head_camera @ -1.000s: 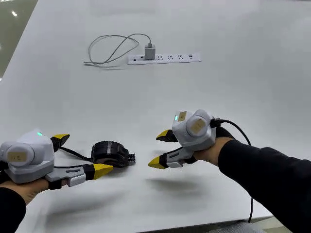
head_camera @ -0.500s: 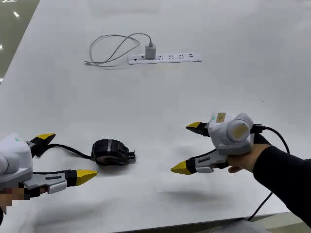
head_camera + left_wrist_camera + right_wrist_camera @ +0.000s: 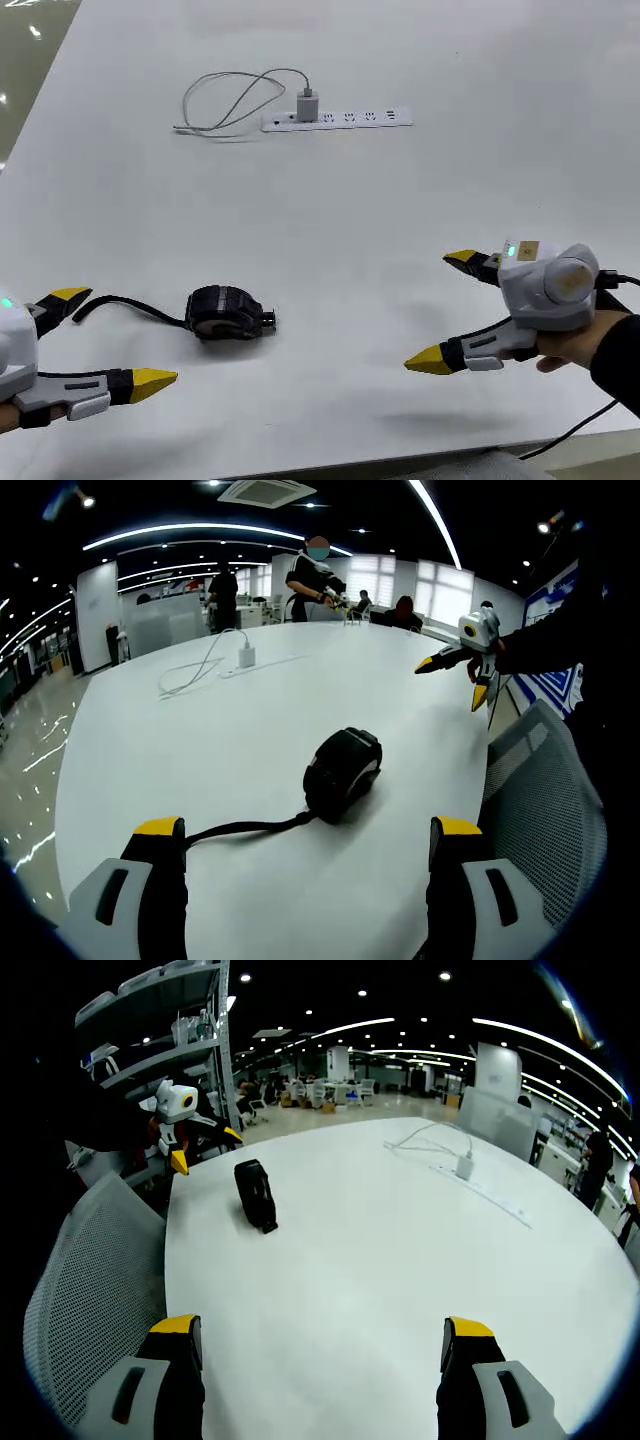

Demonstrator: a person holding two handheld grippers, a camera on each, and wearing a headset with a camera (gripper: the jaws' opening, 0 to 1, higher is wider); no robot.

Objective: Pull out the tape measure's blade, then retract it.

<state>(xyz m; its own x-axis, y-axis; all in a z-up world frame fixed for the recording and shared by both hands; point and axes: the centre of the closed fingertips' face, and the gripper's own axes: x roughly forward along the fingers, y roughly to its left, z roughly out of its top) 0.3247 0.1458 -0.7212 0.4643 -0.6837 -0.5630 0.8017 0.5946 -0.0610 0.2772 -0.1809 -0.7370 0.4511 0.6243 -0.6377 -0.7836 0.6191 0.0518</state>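
At near edge of table [image 3: 350, 220], I'm holding left gripper [image 3: 115, 337] and right gripper [image 3: 440, 310], jaws spread wide, gripping nothing. Between them, nearer left, tape measure [image 3: 225, 312] is lying untouched. Farther back, power strip [image 3: 340, 119] is sitting.

Black tape measure [image 3: 225, 313], white table [image 3: 400, 210]

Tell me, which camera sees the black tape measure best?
The left gripper view: the tape measure sits close and large in the middle, its strap trailing toward the camera. The head view shows it smaller, from above. The right gripper view shows it far off and small.
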